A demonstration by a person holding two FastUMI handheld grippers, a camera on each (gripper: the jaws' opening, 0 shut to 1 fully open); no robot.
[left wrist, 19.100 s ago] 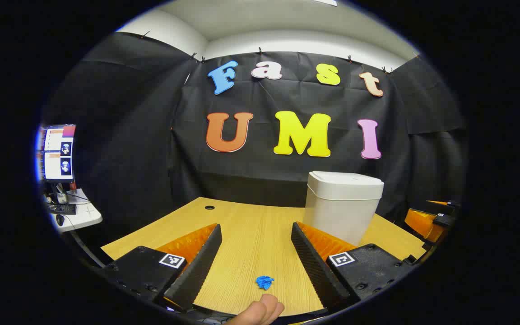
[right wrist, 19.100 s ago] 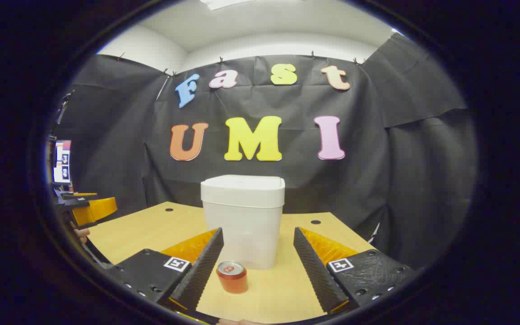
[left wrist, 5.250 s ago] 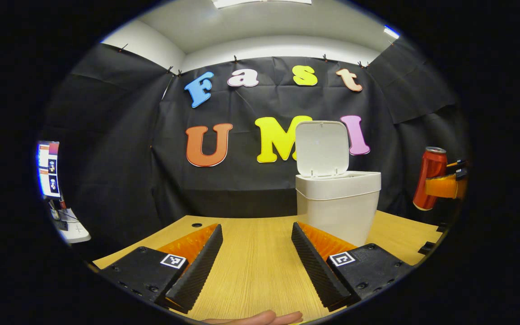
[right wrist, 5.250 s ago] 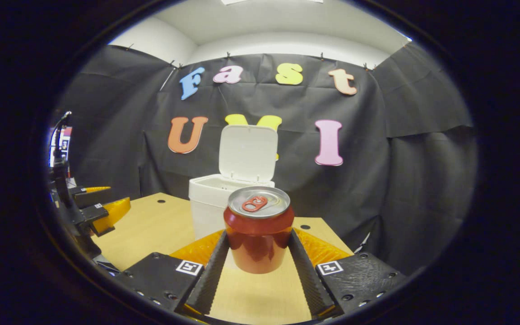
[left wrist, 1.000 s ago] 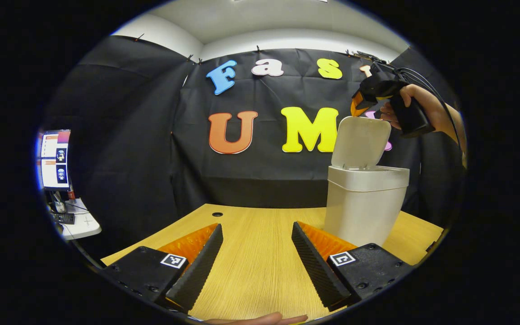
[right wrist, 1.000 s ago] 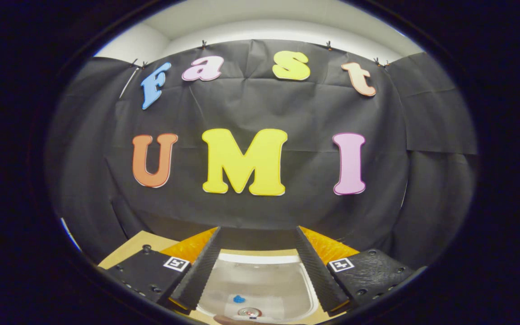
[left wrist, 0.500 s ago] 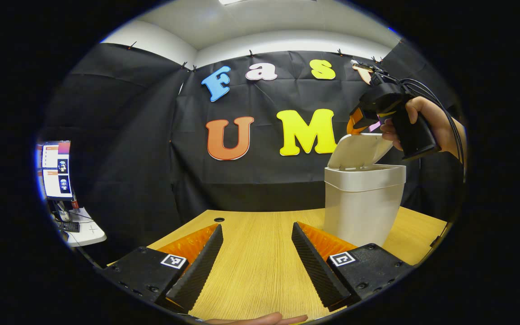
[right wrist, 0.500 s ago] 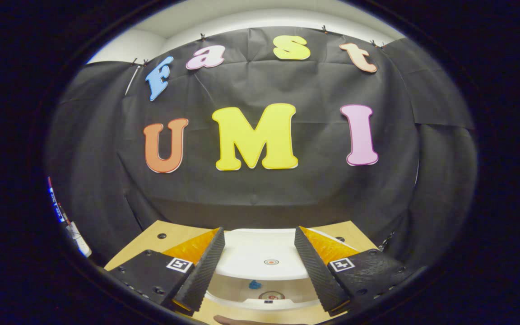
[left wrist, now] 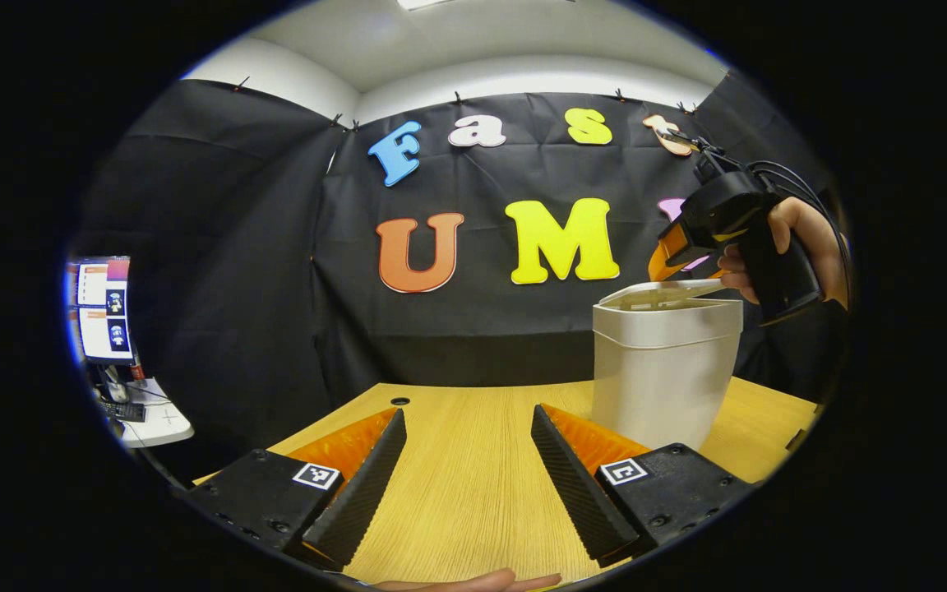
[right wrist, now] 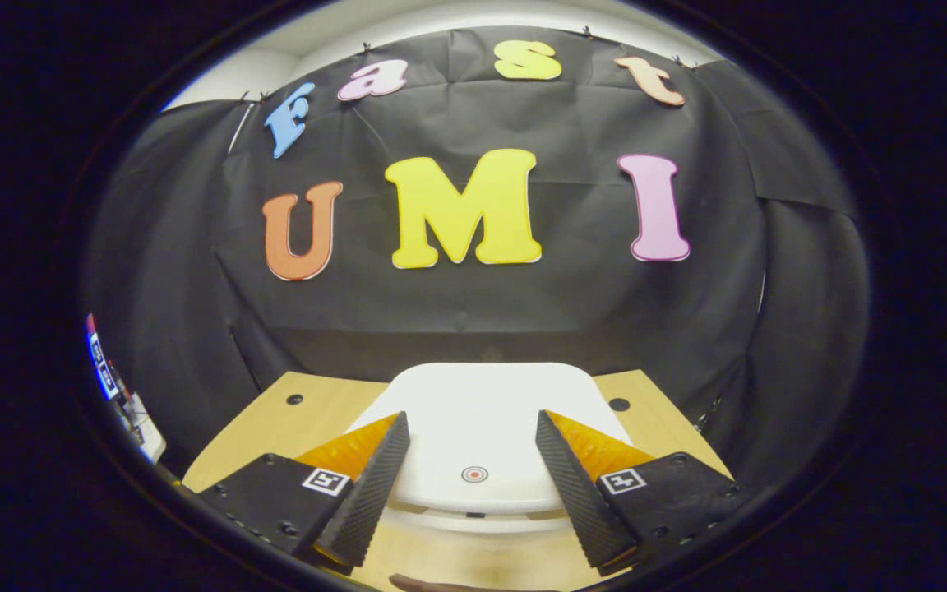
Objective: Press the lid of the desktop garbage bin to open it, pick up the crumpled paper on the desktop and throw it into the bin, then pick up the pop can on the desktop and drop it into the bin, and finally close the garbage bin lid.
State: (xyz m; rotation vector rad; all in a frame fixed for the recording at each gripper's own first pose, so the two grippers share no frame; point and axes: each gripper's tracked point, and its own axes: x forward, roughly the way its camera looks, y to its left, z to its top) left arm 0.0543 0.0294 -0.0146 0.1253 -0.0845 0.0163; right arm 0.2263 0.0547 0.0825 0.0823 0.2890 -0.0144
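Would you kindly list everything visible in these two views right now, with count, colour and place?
garbage bin: one, white, standing on the far right part of the table in the left gripper view
lid: one, white with a small round mark, nearly down on the bin, a narrow gap left at its front edge
table: one, light wood, under the bin
monitor: one, lit screen, far left on a white side desk
right gripper: one, open, over the lid; the left gripper view shows it tilted down onto the lid
hand: one, holding the right gripper's handle
left gripper: one, open, above the table, holding nothing
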